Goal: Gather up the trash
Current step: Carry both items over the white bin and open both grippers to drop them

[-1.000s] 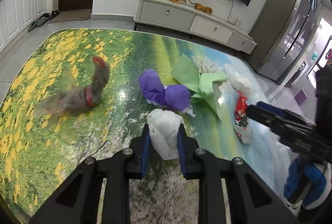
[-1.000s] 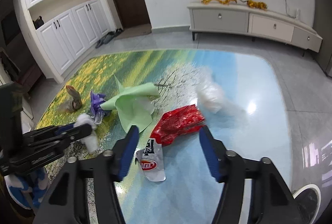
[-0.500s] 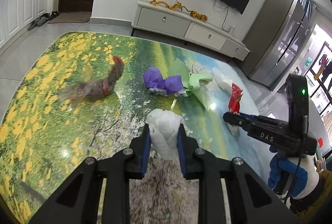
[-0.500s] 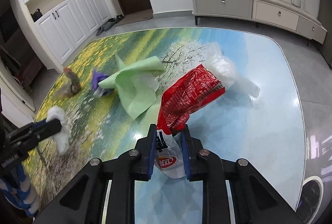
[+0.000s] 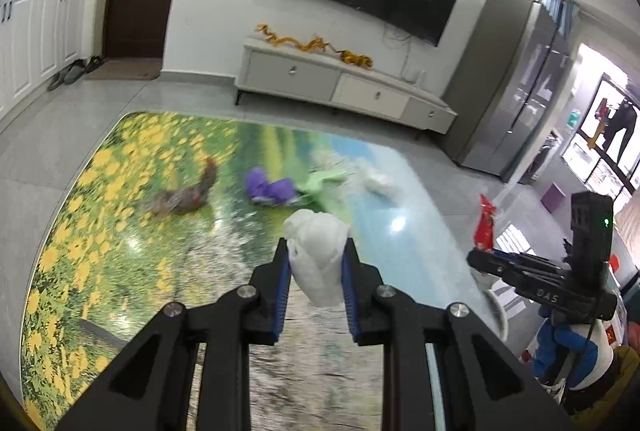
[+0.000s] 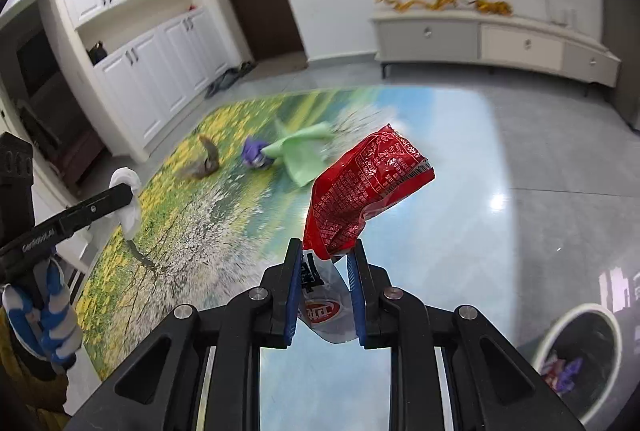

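A white tissue wad (image 5: 318, 263) is pinched in the left gripper (image 5: 316, 271) and a red snack bag (image 6: 360, 199) in the right gripper (image 6: 326, 287), both lifted above the bench (image 6: 440, 231), where brown, purple, green and clear scraps remain uncollected, while a bin (image 6: 580, 351) on the floor already holds some trash.

1. My left gripper (image 5: 316, 273) is matt black plastic with ribbed blue pads and small shiny metal screws.
2. It pinches a white tissue wad (image 5: 318, 255), soft, crumpled and matt.
3. My right gripper (image 6: 325, 281), of the same black plastic, clamps a red snack bag (image 6: 362, 195) of glossy, crinkled foil-like film, silvery and clear at its lower end.
4. The table top (image 6: 440, 231) is smooth and highly glossy, mirroring ceiling lights over a printed meadow picture.
5. On it lie a green sheet (image 6: 302, 155), thin and matt like paper, and a purple wrapper (image 5: 270, 189), too blurred to judge.
6. The waste bin (image 6: 560, 327) has a smooth pale rim.
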Available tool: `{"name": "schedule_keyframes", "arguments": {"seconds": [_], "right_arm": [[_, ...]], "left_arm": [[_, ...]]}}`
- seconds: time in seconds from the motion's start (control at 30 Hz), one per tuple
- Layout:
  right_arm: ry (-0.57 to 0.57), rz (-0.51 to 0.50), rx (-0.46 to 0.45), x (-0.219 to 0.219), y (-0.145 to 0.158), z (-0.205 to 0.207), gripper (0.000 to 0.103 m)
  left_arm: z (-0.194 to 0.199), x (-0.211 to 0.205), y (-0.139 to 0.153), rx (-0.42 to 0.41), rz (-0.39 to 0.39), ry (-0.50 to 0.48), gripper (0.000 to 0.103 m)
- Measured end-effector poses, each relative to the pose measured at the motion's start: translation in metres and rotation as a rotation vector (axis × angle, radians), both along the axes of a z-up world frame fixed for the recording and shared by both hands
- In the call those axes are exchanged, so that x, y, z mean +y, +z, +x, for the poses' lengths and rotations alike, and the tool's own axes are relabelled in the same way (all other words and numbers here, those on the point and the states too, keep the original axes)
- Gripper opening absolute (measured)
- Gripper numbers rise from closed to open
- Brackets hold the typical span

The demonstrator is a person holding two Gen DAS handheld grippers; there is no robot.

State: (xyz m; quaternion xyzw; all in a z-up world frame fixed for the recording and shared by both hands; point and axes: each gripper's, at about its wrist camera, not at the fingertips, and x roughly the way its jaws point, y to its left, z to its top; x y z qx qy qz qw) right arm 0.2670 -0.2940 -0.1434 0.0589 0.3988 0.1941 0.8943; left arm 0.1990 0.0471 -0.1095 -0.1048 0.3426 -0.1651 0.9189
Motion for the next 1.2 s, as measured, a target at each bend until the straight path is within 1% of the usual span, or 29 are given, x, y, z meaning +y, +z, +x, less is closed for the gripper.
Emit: {"name": "schedule_keyframes", "arguments": {"seconds": [0.07,0.1,0.2,0.3,0.4,0.43,0.57,0.73,0.83,0.97,1.0,1.03,1.07,1.1,1.13,1.2], "right_arm": [[-0.04,-0.012,-0.021,-0.028,0.01,-0.019,0.022],[-0.052,-0.016,-0.025,-0.034,0.012,-0.025,0.022],[-0.115,-0.025,-0.032,-0.074,0.018,-0.048,0.022],[-0.197,-0.03,-0.022,-0.118,0.016,-0.07,0.022],[-0.261,-0.035,0.004,-0.156,0.009,-0.085,0.022],[-0.283,-0.04,0.014,-0.168,0.005,-0.089,0.022],[-0.369,-0.047,0.059,-0.217,-0.012,-0.098,0.022],[-0.451,-0.039,0.123,-0.266,-0.04,-0.092,0.022],[-0.479,-0.043,0.163,-0.285,-0.055,-0.082,0.022],[-0.515,-0.038,0.214,-0.309,-0.079,-0.067,0.023],[-0.523,-0.039,0.225,-0.314,-0.084,-0.064,0.023],[-0.539,-0.043,0.238,-0.32,-0.09,-0.059,0.025],[-0.555,-0.046,0.248,-0.324,-0.095,-0.056,0.029],[-0.568,-0.049,0.255,-0.328,-0.098,-0.054,0.04],[-0.59,-0.057,0.265,-0.332,-0.102,-0.052,0.048],[-0.632,-0.063,0.279,-0.344,-0.111,-0.052,0.048]], "left_arm": [[-0.004,-0.016,0.01,-0.006,-0.012,-0.037,0.022],[-0.005,-0.025,0.014,-0.008,-0.014,-0.056,0.022],[-0.008,-0.063,0.028,-0.017,-0.005,-0.129,0.022],[-0.006,-0.109,0.035,-0.007,0.01,-0.212,0.022],[-0.002,-0.165,0.037,0.011,0.033,-0.302,0.022],[-0.001,-0.192,0.037,0.015,0.044,-0.343,0.022],[0.004,-0.274,0.03,0.052,0.073,-0.469,0.022],[0.012,-0.363,0.012,0.097,0.116,-0.579,0.023],[0.022,-0.405,-0.004,0.13,0.134,-0.615,0.023],[0.037,-0.445,-0.028,0.176,0.138,-0.64,0.026],[0.042,-0.455,-0.033,0.188,0.13,-0.646,0.029],[0.045,-0.461,-0.037,0.199,0.121,-0.648,0.041],[0.051,-0.469,-0.043,0.219,0.105,-0.646,0.048],[0.053,-0.473,-0.046,0.228,0.094,-0.644,0.06],[0.057,-0.476,-0.05,0.238,0.076,-0.647,0.062],[0.063,-0.481,-0.056,0.261,0.056,-0.658,0.062]]}}
